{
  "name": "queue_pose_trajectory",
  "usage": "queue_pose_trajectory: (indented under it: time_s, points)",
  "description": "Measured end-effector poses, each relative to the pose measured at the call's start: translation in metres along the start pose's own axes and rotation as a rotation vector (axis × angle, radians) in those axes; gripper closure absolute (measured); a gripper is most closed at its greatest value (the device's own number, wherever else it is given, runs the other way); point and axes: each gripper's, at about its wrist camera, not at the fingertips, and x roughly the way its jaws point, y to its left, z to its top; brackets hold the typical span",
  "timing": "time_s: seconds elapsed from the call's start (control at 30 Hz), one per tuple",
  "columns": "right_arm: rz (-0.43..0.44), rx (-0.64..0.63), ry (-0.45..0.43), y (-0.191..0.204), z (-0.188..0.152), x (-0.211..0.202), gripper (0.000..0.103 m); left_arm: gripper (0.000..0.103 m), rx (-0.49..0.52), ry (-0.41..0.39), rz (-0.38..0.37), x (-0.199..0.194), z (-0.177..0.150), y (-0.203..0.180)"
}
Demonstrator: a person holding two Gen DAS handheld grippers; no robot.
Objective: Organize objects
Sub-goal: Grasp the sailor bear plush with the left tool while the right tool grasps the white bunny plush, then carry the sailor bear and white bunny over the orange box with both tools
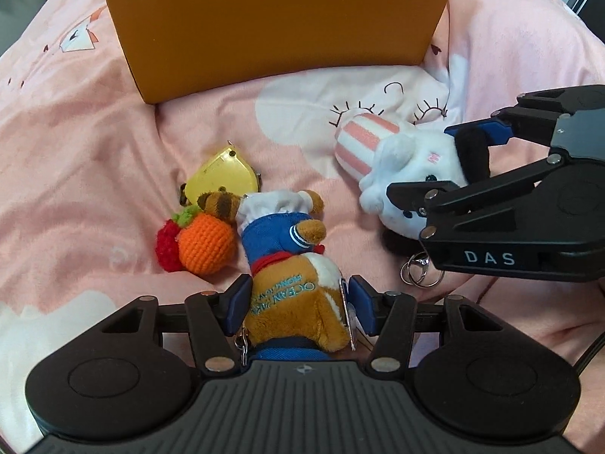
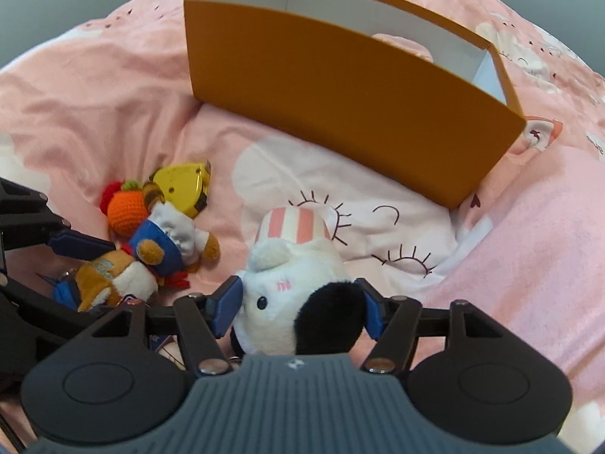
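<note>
The left tongs (image 1: 298,304) are closed on the brown plush (image 1: 291,265) in blue clothes, whose side reads "OCEAN PARK"; the right tongs (image 2: 300,308) grip the white plush (image 2: 291,302) with a black ear and striped hat. Both toys lie on the pink bed (image 2: 113,113). The orange box (image 2: 340,113) stands at 12 o'clock; the right tongs read "DAS".

White letters "DAS" stand on the black housing of the right gripper (image 1: 459,168), at 3 o'clock in the left wrist view. Blue embroidered lettering reading "OCEAN", upside down, stands on the brown plush bear (image 1: 298,283) at 6 o'clock; its smaller lines are illegible
</note>
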Motion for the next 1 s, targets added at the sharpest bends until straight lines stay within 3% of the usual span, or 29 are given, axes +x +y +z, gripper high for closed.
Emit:
queue_pose_trajectory:
  time_s: [0.2,0.3,0.37,0.4,0.47,0.57,0.7,0.77,0.83,1.0]
  points:
    - [-0.001,-0.015,0.000,0.000,-0.003,-0.001,0.044,0.045,-0.055,-0.074,-0.047,-0.013,-0.006,0.010]
    - [0.033,0.039,-0.017,-0.010,-0.003,-0.007,0.046,0.051,-0.098,-0.133,-0.082,-0.026,-0.007,0.019]
    - [0.065,0.101,-0.031,-0.020,-0.001,-0.013,0.046,0.067,-0.115,-0.180,-0.104,-0.035,-0.005,0.024]
    - [0.085,0.135,-0.042,-0.025,0.000,-0.017,0.047,0.099,-0.124,-0.205,-0.120,-0.040,-0.004,0.026]
    - [0.123,0.193,-0.068,-0.035,0.003,-0.025,0.047,0.100,-0.155,-0.255,-0.141,-0.051,0.000,0.031]
    - [0.140,0.216,-0.090,-0.040,0.010,-0.032,0.047,0.100,-0.159,-0.229,-0.126,-0.049,0.008,0.031]
    - [0.100,0.199,-0.080,-0.037,0.009,-0.031,0.046,0.095,-0.180,-0.163,-0.147,-0.042,0.006,0.037]
    - [0.102,0.206,-0.069,-0.038,0.007,-0.028,0.046,0.081,-0.179,-0.152,-0.161,-0.044,0.004,0.040]
    - [0.110,0.214,-0.056,-0.040,0.004,-0.026,0.046,0.050,-0.158,-0.152,-0.176,-0.046,0.004,0.037]
    - [0.109,0.236,-0.043,-0.045,0.001,-0.020,0.046,0.038,-0.086,-0.116,-0.154,-0.041,0.008,0.023]
